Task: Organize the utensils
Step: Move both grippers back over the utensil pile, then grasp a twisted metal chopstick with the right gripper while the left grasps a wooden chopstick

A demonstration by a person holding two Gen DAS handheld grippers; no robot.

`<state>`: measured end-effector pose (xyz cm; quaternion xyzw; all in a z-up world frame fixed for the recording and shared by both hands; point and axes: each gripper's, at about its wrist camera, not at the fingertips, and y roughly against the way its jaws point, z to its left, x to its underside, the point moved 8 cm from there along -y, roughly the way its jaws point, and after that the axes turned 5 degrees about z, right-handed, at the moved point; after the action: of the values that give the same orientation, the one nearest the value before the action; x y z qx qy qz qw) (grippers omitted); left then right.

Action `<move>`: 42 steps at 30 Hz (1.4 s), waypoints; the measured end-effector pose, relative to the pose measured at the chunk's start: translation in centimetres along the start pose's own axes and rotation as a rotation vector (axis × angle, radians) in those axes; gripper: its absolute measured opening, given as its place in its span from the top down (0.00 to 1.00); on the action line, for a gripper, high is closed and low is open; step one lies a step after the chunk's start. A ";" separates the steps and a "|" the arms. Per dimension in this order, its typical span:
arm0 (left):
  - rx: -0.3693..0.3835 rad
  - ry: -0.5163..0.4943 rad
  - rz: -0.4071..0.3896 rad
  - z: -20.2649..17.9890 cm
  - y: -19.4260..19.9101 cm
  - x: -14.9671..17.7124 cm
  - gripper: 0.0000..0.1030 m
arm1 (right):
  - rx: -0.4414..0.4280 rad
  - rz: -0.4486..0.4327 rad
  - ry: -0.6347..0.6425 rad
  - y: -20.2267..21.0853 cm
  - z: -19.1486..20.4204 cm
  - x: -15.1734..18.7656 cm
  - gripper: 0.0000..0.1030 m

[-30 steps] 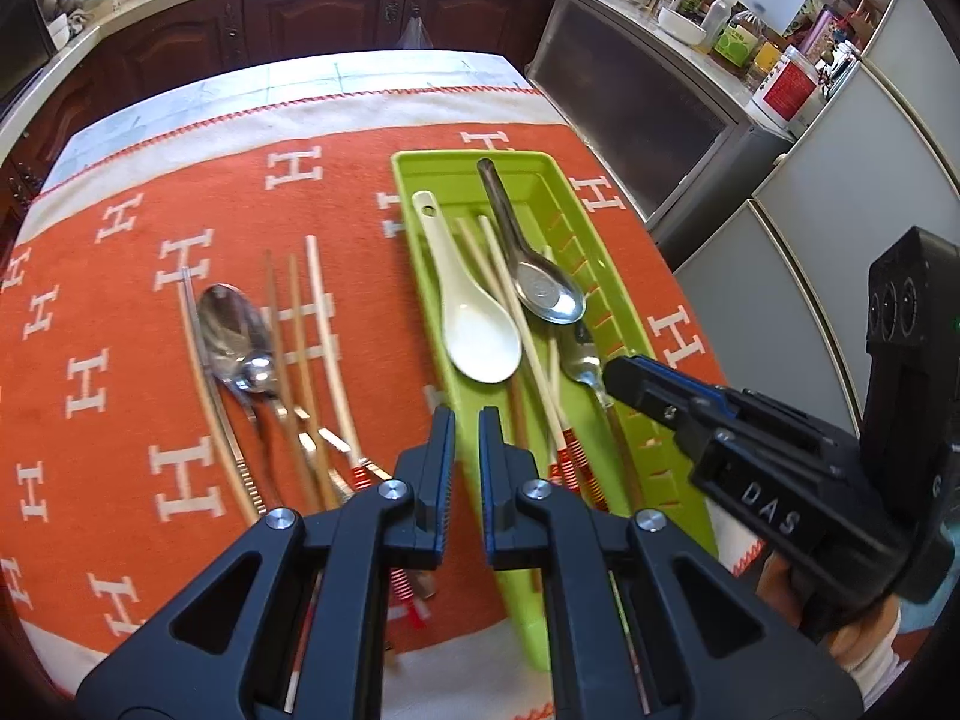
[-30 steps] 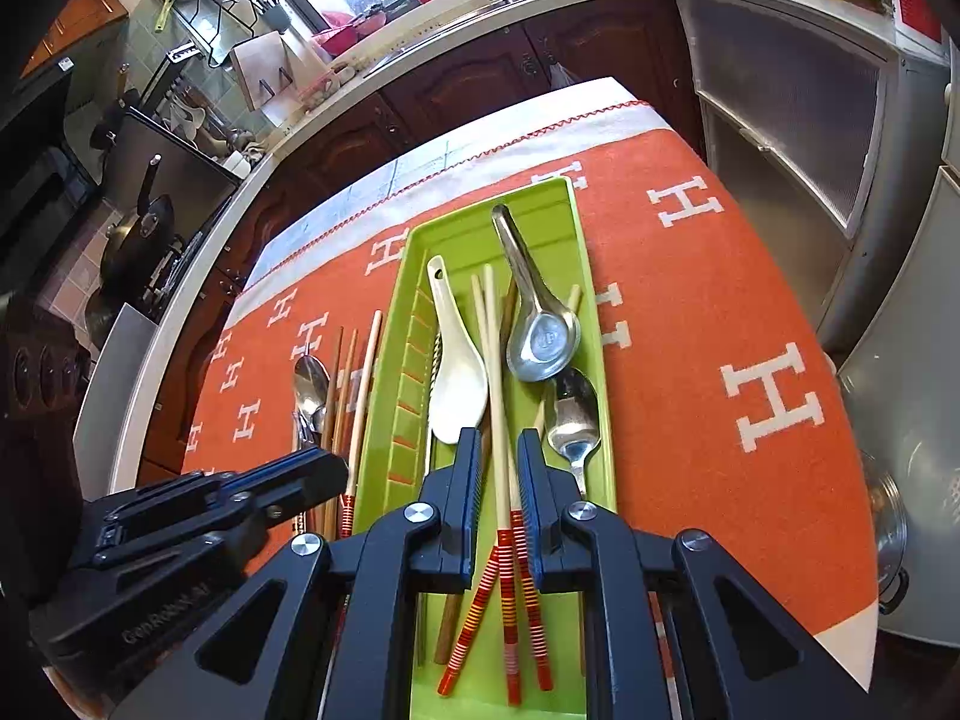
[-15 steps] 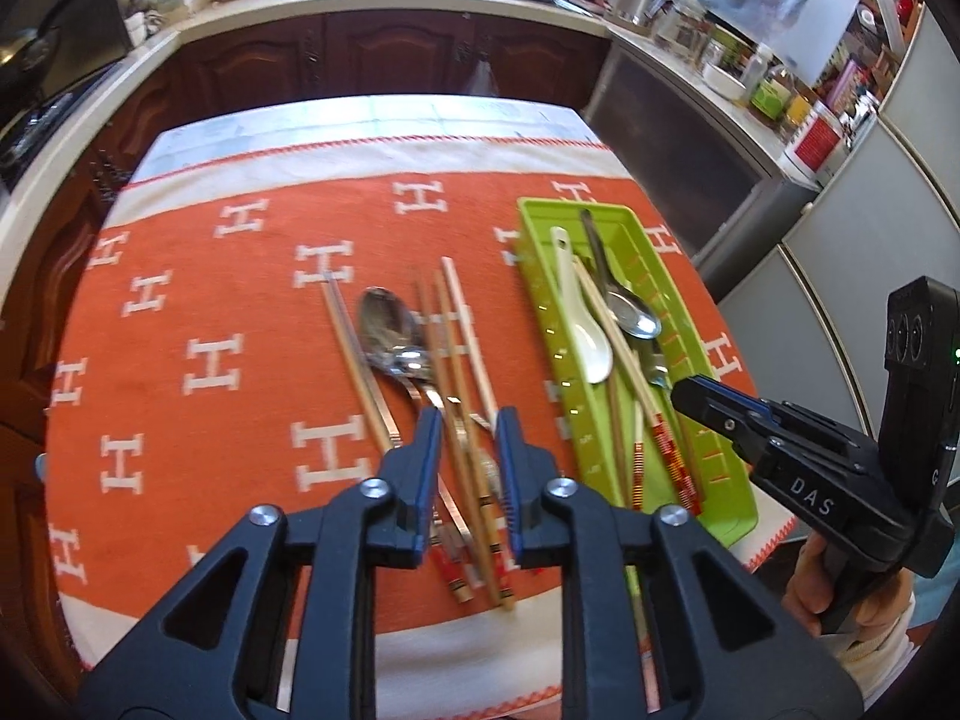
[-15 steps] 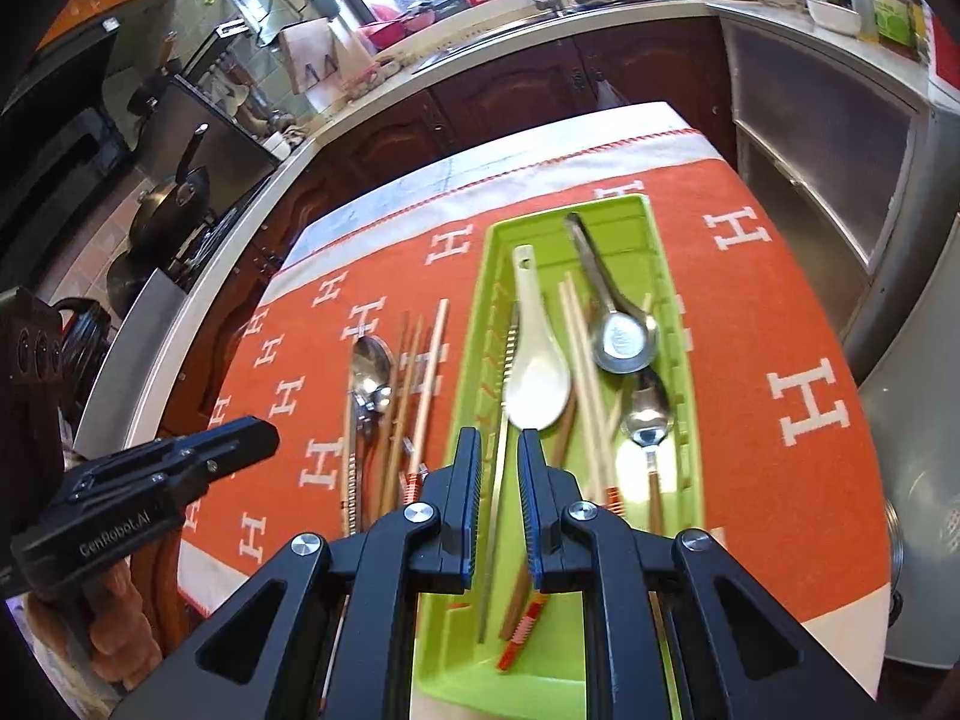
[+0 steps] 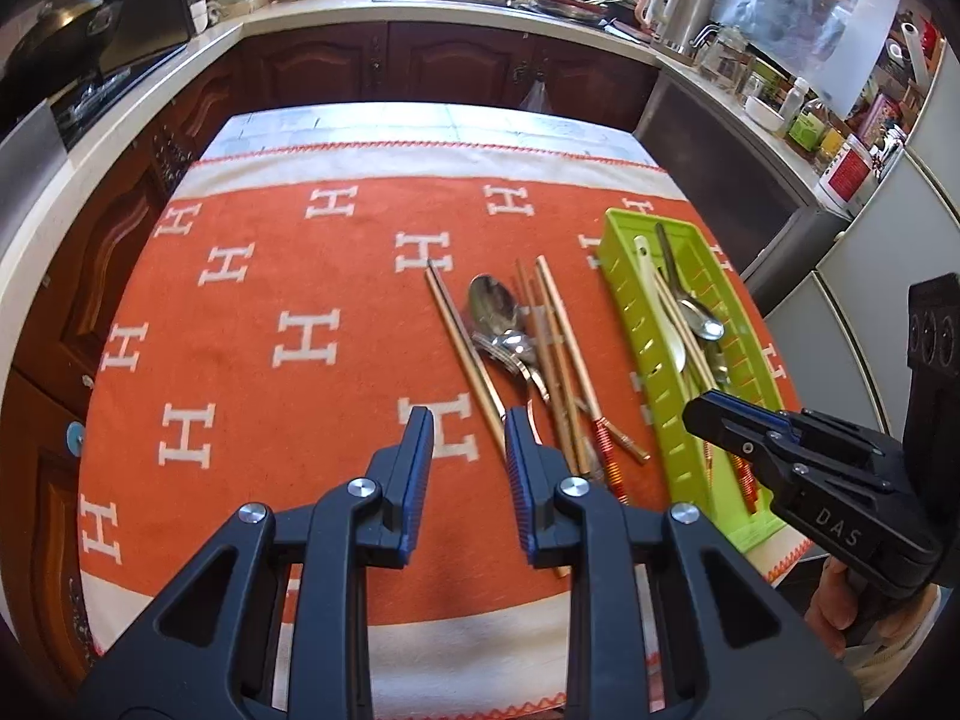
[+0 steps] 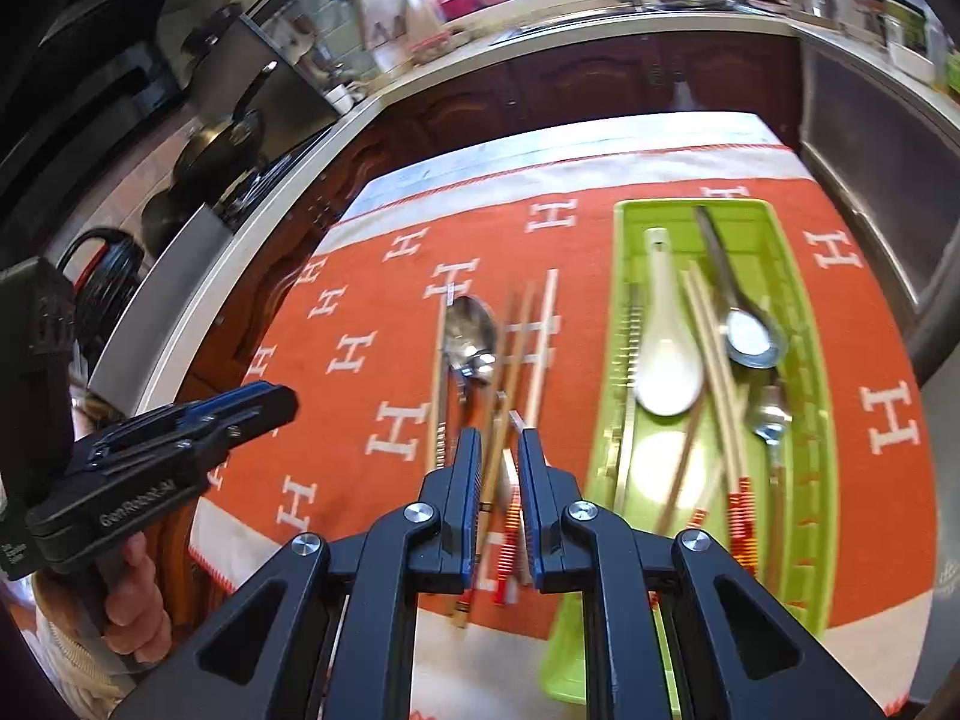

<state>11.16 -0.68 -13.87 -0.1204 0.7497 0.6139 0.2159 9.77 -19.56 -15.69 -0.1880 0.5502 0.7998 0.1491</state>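
Loose chopsticks (image 5: 555,354) & spoons (image 5: 495,315) left of tray (image 5: 645,354) (more utensils inside).

- An orange woven tablecloth with white H motifs (image 5: 312,300) and a cream border covered the table.
- Dark brown wooden cabinets (image 5: 456,66) ran under a pale stone countertop (image 5: 420,6) behind it.
- A black frying pan (image 6: 222,141) sat on the stove at the left.
- A steel electric kettle (image 5: 678,12) stood on the counter at the right, near a white bowl (image 5: 762,111) and a red-labelled white canister (image 5: 846,171).
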 end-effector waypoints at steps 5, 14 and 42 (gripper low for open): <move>-0.016 0.013 -0.002 1.7 -1.2 0.8 0.79 | -0.017 0.031 0.046 -2.1 2.9 0.2 0.88; 0.012 0.067 0.037 4.3 -4.2 1.7 0.79 | -0.002 0.099 0.113 -7.8 6.0 -0.1 0.88; 0.094 0.141 0.080 7.9 -8.0 1.8 0.79 | 0.076 0.273 0.091 -16.1 4.9 -3.1 0.95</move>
<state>14.55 5.37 -22.86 -0.1232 0.7952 0.5762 0.1432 19.03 -9.42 -25.92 -0.1415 0.6066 0.7820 0.0211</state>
